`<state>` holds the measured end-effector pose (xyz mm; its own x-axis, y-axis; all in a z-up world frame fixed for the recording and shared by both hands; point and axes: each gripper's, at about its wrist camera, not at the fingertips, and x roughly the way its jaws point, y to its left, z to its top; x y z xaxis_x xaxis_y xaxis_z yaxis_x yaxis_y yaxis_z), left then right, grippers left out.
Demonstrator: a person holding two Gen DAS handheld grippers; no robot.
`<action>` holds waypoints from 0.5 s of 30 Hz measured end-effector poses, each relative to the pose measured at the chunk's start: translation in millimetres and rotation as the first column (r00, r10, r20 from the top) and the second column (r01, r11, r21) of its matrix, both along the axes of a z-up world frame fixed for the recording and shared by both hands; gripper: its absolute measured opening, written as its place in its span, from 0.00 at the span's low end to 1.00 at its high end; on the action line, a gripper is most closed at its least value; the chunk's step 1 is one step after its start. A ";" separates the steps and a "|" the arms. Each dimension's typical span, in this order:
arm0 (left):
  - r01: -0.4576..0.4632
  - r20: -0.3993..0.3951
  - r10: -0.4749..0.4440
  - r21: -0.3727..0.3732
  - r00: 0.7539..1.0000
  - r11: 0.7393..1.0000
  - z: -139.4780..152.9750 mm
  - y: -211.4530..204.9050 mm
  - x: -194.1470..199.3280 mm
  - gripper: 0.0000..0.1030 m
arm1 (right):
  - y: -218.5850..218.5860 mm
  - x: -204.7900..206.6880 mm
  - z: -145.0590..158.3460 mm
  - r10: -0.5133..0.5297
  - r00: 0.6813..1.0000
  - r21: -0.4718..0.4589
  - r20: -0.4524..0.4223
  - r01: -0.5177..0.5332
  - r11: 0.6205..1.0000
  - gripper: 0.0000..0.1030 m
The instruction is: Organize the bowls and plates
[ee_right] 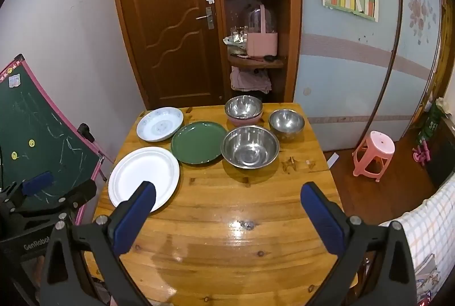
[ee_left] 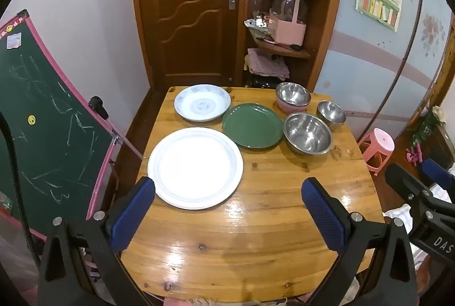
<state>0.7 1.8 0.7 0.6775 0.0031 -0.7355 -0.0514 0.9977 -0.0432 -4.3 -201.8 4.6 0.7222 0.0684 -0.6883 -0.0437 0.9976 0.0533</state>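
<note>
Left gripper [ee_left: 227, 209], fingers [ee_left: 133, 212] spread wide and holding nothing, poised over the near part of the wooden tabletop [ee_left: 256, 234]; its left finger overlaps the near rim of the large white plate [ee_left: 195, 168] in view, though contact cannot be confirmed. Right gripper [ee_right: 227, 209], fingers [ee_right: 321, 217] likewise spread and empty, hangs over bare wood at the near edge.

Beyond the fingers, the crockery lies in two groups. Plates occupy the left half: the large white plate nearest, the green plate [ee_left: 252, 125] just beyond and to its right, the blue-patterned white plate [ee_left: 202, 102] at the far left. Bowls occupy the right half: the large steel bowl [ee_right: 249, 146] nearest, the small steel bowl [ee_right: 286, 123] to its far right, and a steel bowl nested in a pink bowl [ee_right: 244, 114] at the far edge.

Nothing is stacked except the nested pair, so the task appears to be at its start. The open, centred stance of both grippers suits an approach: each hand faces its own group, left toward plates, right toward bowls. The glossy plate rims are shallow and may slip under a pinch.
</note>
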 end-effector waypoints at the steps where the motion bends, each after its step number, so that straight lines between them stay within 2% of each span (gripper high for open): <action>1: -0.003 0.003 0.003 0.000 1.000 1.000 0.7 1.6 0.7 0.99 | 0.4 1.1 0.8 0.000 1.000 -0.001 0.001 0.000 1.000 0.99; 10: -0.031 0.047 0.031 0.014 0.998 0.999 7.9 15.1 -1.2 0.99 | 0.6 11.7 9.6 -0.013 1.000 -0.001 0.028 0.013 1.000 0.99; 15: -0.050 0.038 0.050 -0.001 0.998 0.999 13.3 25.6 9.3 0.99 | 4.9 16.0 13.6 -0.001 0.999 -0.020 0.041 0.002 1.000 0.99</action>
<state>10.0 27.4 14.0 0.7040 0.0372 -0.7093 -0.0991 0.9940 -0.0463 11.7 -196.9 18.2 0.7500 0.0533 -0.6593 -0.0436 0.9986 0.0312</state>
